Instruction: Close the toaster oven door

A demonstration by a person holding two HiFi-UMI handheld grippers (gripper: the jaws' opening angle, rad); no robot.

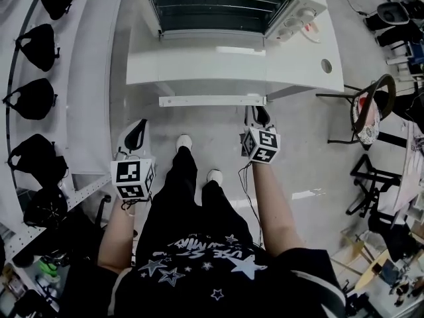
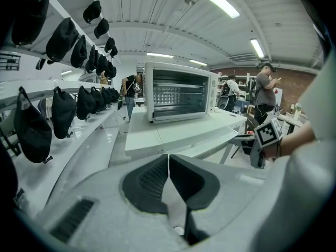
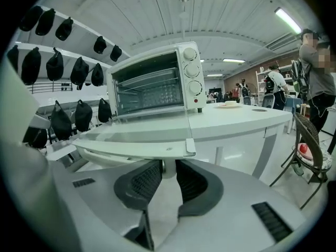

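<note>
The door (image 3: 131, 133) of the toaster oven (image 1: 218, 8) is found lowered flat toward the front edge of the tabletop (image 1: 305, 58), closing therefore outstanding, its door handle (image 1: 212, 101) clamped at the right end by the fingers of the right gripper (image 3: 167, 169), the fingers of the left gripper (image 2: 168, 161) pressed together, empty.

No words or numbers can be read in these views.

The person's black shirt (image 1: 218, 264) carries white lettering among stars. It is upside down in the head view and too blurred to spell out. The cube (image 1: 132, 179) on the left gripper (image 2: 168, 161) and the cube (image 1: 263, 146) on the right gripper (image 3: 167, 164) bear black-and-white square code markers, which are patterns, not letters. On the toaster oven (image 3: 152, 83), any print around the dials (image 3: 190, 70) is too small to read.
</note>
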